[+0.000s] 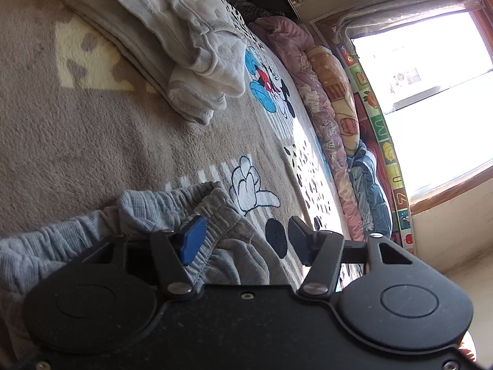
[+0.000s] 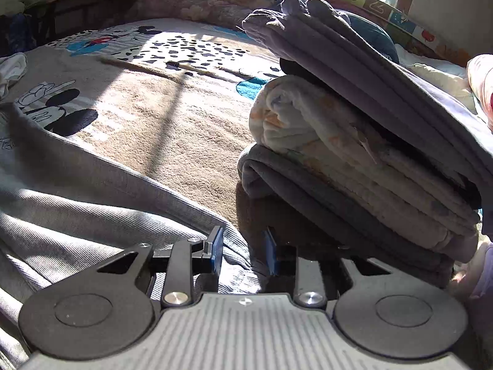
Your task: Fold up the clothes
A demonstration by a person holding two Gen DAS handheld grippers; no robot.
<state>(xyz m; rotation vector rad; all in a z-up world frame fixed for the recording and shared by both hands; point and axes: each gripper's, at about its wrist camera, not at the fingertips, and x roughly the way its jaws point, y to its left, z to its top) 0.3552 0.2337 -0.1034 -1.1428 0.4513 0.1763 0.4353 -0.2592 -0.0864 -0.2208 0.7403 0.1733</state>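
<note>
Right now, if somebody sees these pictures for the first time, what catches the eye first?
Probably the cartoon-mouse blanket that covers the bed, lit by the bright window on the right in the left view. Next, the stack of folded clothes looming at the right of the right view. Grey pants lie just ahead of the open left tool.

The grey trousers run under the left tongs, partly hidden
</note>
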